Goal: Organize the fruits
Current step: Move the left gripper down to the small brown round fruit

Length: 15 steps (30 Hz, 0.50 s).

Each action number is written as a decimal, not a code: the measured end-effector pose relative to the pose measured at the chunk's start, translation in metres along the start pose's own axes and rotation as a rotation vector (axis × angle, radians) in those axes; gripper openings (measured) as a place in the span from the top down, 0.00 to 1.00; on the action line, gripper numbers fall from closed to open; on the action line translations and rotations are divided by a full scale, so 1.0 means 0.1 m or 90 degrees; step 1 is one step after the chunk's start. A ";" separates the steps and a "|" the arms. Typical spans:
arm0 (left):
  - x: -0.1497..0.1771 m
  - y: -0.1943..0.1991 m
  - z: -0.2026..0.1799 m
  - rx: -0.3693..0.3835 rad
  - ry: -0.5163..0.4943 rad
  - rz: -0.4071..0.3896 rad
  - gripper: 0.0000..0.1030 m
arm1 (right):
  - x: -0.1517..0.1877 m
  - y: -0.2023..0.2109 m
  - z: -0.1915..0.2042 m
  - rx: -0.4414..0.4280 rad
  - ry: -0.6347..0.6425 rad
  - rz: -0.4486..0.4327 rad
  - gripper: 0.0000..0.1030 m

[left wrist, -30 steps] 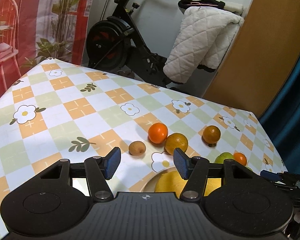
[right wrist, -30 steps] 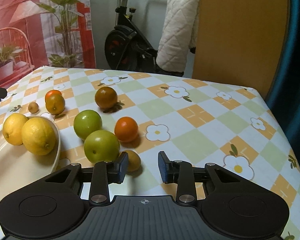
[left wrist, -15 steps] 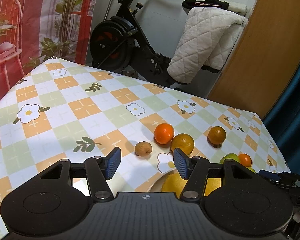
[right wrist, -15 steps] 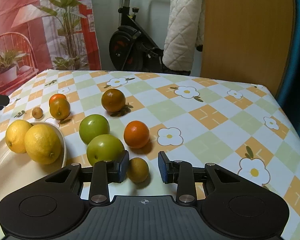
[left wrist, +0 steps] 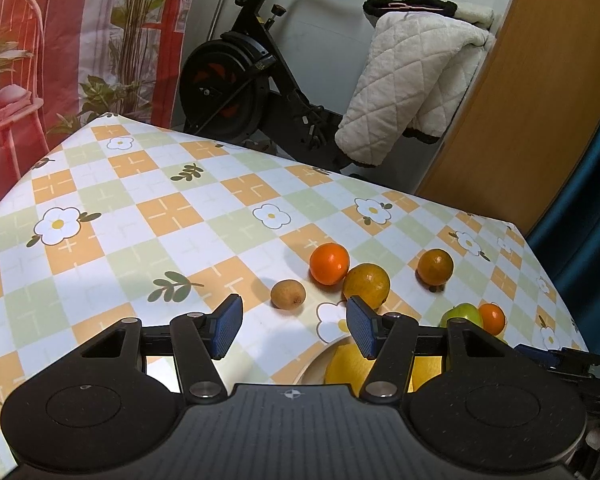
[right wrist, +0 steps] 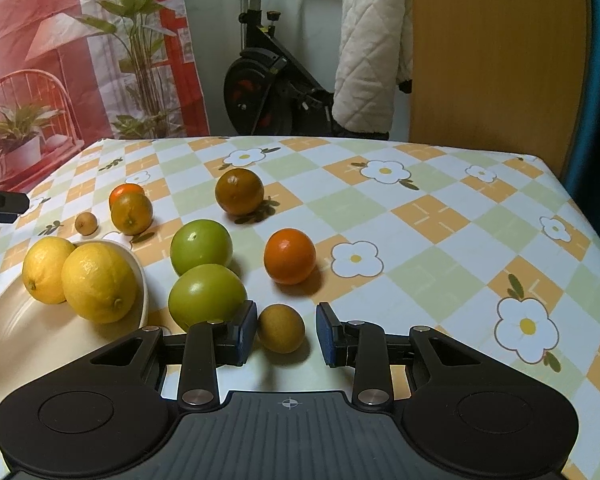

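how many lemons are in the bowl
2. One lemon lies at the bowl's far left, the other lemon beside it against the right rim. None seems hidden.

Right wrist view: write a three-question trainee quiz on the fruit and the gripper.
1. Multiple choice: what lies in the cream plate? A) two lemons B) three oranges C) a banana
2. True or false: the right gripper holds a lemon off the table.
3. How many green fruits lie on the tablecloth?

Key: 1 A. 2 False: its jaws stand around a small brown fruit that rests on the cloth, with a gap showing at one pad. 3 Two.
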<state>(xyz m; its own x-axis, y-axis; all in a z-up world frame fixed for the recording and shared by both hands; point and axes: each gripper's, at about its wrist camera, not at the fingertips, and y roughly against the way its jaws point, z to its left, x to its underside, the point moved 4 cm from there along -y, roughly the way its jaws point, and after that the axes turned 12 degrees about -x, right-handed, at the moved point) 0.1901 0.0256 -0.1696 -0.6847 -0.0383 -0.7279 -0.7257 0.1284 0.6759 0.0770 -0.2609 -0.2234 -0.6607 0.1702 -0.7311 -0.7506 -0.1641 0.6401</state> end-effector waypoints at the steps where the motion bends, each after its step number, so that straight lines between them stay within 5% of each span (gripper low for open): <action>1: 0.00 0.00 0.00 -0.001 0.000 0.000 0.42 | 0.00 0.00 0.00 -0.001 -0.001 0.000 0.71; 15: 0.00 -0.05 0.07 -0.013 -0.004 0.004 0.47 | 0.07 0.03 -0.01 0.014 -0.021 -0.013 0.76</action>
<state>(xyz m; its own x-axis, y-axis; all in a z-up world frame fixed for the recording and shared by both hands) 0.1942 0.0317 -0.1739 -0.6893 -0.0305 -0.7238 -0.7221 0.1088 0.6831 0.0698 -0.2610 -0.2271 -0.6452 0.2052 -0.7359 -0.7635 -0.1395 0.6305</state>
